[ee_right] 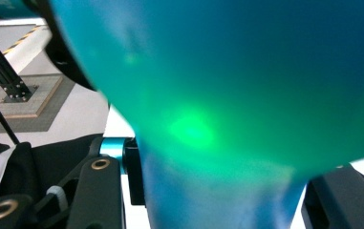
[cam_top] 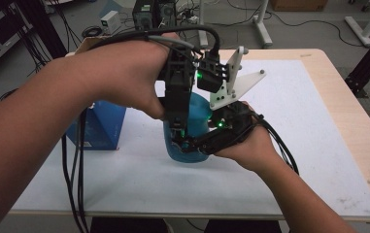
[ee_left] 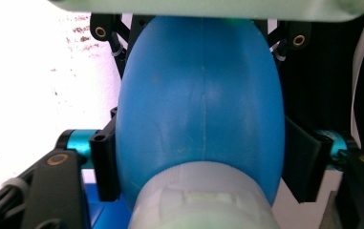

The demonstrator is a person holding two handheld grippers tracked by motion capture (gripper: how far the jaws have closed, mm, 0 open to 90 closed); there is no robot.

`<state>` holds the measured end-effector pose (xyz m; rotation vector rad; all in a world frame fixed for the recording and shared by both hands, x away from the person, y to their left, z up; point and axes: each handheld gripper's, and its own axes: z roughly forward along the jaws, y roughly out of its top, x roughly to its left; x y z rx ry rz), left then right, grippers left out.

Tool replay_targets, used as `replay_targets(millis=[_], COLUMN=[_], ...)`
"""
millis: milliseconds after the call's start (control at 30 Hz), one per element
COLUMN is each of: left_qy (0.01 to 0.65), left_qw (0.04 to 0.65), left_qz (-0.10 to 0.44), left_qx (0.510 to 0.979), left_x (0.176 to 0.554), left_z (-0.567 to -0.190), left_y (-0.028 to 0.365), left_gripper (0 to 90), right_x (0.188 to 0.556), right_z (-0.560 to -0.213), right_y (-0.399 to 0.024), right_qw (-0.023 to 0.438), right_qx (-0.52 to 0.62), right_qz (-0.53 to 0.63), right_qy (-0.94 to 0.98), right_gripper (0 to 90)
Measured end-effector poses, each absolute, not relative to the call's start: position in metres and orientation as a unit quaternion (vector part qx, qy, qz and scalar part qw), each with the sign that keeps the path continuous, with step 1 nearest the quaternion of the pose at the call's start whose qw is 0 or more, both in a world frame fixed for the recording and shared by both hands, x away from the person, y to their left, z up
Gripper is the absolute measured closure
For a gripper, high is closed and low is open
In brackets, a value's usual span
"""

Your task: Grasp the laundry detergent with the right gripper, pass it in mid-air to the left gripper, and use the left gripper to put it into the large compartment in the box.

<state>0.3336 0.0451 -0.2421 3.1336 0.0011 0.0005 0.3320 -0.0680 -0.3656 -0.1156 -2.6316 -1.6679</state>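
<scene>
We hold one tool in each hand, and both meet on a single blue bottle that stands near the middle of the tabletop. The left tool points steeply down from above; in the left gripper view its two black jaws flank the bottle's blue body on either side, and a pale, whitish cap sits at the bottom of that view. These jaws sit against the bottle's sides, clamped on it. The right tool comes in low from the right, lying nearly level, and its jaws are pressed onto the bottle's lower part; in the right gripper view the bottle looms very close and blurred, with a green glow on it, and the black jaws show at either side of its narrower part.

Our left hand arches over the top of the bottle with the wrist bent down, the forearm crossing in from the lower left. Our right hand is cupped under its tool, the forearm running back to the lower right. A grey three-cornered plate stands above the right tool.

Farther out, one dark blue box stands on the tabletop just left of the bottle, partly behind our left arm. Black cables hang past the near edge.
</scene>
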Motion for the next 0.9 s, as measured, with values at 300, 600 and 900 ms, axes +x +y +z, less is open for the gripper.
replay_targets(millis=[300, 600, 900], left_qy=[0.002, 0.003, 0.018], left_qw=[0.003, 0.001, -0.011], left_qz=[0.006, 0.005, 0.005], left_qx=[1.000, 1.000, 1.000], left_x=[0.3337, 0.3341, 0.3318], left_z=[-0.2410, -0.2416, -0.2404], left_y=[0.0437, 0.0438, 0.0434], left_gripper=[35.5, 37.7, 38.2], right_x=[0.3314, 0.3314, 0.3312], right_z=[-0.3654, -0.3657, -0.3659], right_y=[-0.0679, -0.0667, -0.0652], right_qw=[0.015, 0.018, 0.022], right_qx=[-0.036, -0.032, -0.024], right_qz=[-0.536, -0.536, -0.541], right_qy=[-0.843, -0.843, -0.841], right_gripper=[46.3, 46.3, 46.0])
